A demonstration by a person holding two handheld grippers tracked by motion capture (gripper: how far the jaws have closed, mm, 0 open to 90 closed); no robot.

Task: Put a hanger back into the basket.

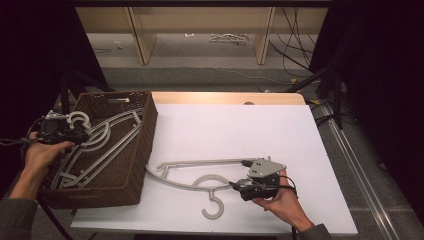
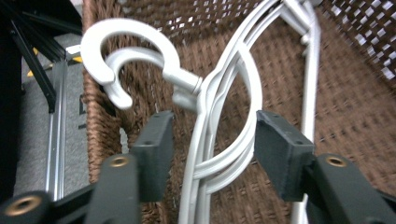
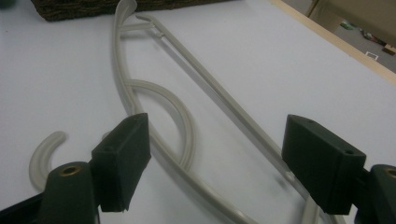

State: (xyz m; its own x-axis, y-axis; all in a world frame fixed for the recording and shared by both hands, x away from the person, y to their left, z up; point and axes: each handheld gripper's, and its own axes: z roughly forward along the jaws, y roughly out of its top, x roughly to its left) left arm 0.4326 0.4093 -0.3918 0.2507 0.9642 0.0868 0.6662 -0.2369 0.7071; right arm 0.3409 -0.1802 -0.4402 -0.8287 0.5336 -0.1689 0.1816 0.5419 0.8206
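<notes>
Your left gripper (image 2: 210, 140) stands released over the pale plastic hangers (image 2: 224, 135) in the brown wicker basket (image 1: 142, 145); your right gripper (image 3: 215, 163) gapes astride the grey plastic hanger (image 1: 200, 175) on the table, so clench next.

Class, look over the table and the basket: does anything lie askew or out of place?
Yes. One hanger lies flat on the white table, outside the wicker basket where the other hangers are stacked. One end nearly touches the basket wall, and its hook points toward the table's near edge. Nothing looks broken or spilled.
</notes>
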